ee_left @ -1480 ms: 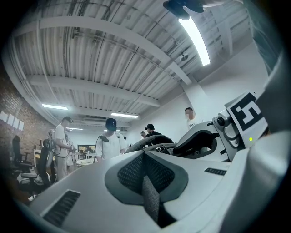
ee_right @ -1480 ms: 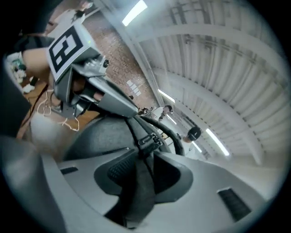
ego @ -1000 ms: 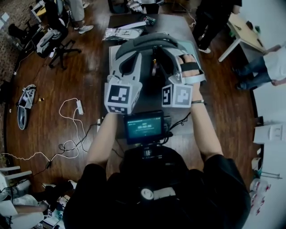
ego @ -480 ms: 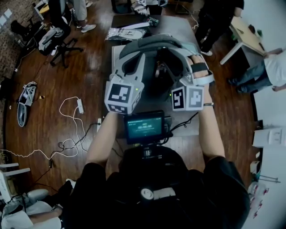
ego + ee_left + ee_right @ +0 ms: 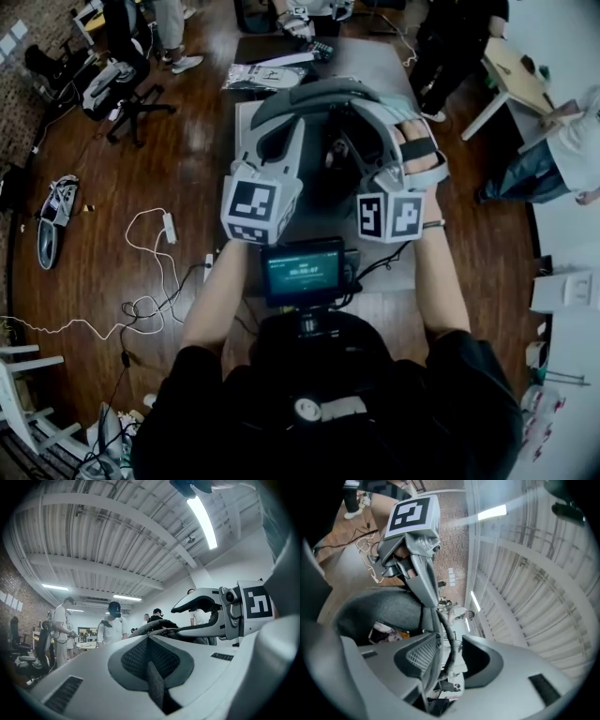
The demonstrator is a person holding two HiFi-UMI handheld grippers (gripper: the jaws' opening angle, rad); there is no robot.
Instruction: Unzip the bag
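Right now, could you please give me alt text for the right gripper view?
The right gripper has its jaws apart, having just closed a little, with a dark cord running between them. Beyond, the left gripper, topped by its marker cube, reaches to the dark bag; a ribbed ceiling fills the right.

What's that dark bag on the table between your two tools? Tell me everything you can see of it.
The dark fabric bag lies on the grey table, mostly hidden under both grippers. It looks soft; its mouth seems open, showing a colourful packet inside. The left gripper seems shut on a strip of it. Between the jaws of the right gripper runs a thin dark cord; those jaws stand apart and have just been closing.
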